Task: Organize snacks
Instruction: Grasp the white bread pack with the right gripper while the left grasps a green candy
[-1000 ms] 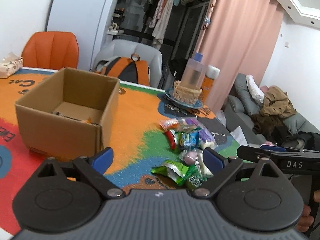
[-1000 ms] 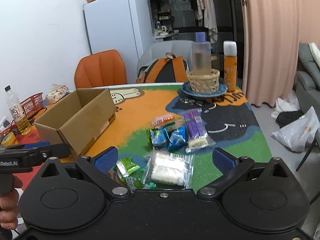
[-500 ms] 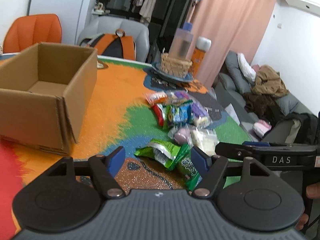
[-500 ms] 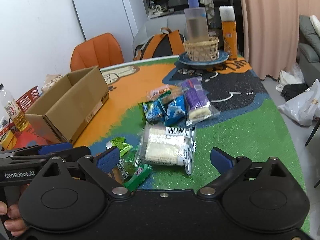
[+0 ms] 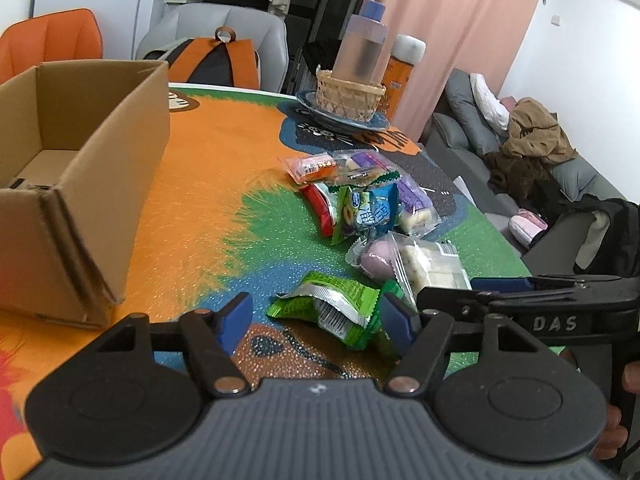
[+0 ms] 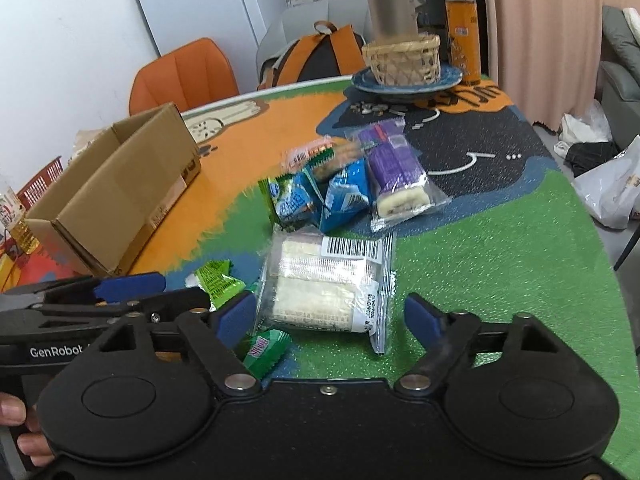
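Left tool (image 5: 314, 318) open wide, straddling green crinkled packet (image 5: 328, 306) on desk (image 5: 208, 184), nothing gripped. Right tool (image 6: 331, 316) open wide around clear pack of white cakes (image 6: 324, 280), not clamped. Beyond: blue packets (image 6: 316, 200), purple pack (image 6: 394, 164). Far left: open cardboard box (image 5: 76, 168).

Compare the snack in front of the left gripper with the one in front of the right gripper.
The green foil packet is opaque and crumpled; the clear cake pack is transparent, lies flat and bears a barcode. The packet looks smaller than the pack. Both lie on the table mat, ungripped, before open grippers.
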{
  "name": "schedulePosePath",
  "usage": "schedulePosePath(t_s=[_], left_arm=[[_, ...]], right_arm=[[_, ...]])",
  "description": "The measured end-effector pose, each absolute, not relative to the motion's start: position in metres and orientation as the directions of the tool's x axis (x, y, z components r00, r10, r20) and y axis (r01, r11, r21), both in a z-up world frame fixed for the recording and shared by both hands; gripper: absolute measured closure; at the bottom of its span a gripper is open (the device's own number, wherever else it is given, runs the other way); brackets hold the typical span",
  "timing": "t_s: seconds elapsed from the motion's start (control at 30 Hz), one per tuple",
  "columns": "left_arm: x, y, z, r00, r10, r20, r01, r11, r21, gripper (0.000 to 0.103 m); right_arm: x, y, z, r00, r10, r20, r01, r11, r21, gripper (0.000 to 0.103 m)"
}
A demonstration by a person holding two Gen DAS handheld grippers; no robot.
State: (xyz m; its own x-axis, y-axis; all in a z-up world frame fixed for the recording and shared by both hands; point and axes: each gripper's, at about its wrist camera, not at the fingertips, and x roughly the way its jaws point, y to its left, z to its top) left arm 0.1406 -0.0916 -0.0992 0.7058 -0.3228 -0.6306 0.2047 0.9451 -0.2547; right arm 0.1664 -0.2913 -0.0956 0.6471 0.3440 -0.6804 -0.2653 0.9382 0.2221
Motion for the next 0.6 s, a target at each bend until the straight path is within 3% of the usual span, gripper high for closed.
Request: schedulePosePath(t_s=[0.33, 0.6], left_arm=[[0.151, -0.106, -0.111, 0.699, -0.324, -0.637, 0.264, 0.945, -0.191, 0.041], [0.141, -0.101, -0.113, 0.723, -0.316, -0.615, 0.260, 0.948, -0.181, 0.065]], right_arm=[[0.160, -0.297, -0.093, 0.674, 0.330, -0.661, -0.252, 0.944, 0.214, 0.050], [0.150, -0.299, -0.091, 0.678, 0.322, -0.661, -0.238, 0.947, 0.218, 0.052]])
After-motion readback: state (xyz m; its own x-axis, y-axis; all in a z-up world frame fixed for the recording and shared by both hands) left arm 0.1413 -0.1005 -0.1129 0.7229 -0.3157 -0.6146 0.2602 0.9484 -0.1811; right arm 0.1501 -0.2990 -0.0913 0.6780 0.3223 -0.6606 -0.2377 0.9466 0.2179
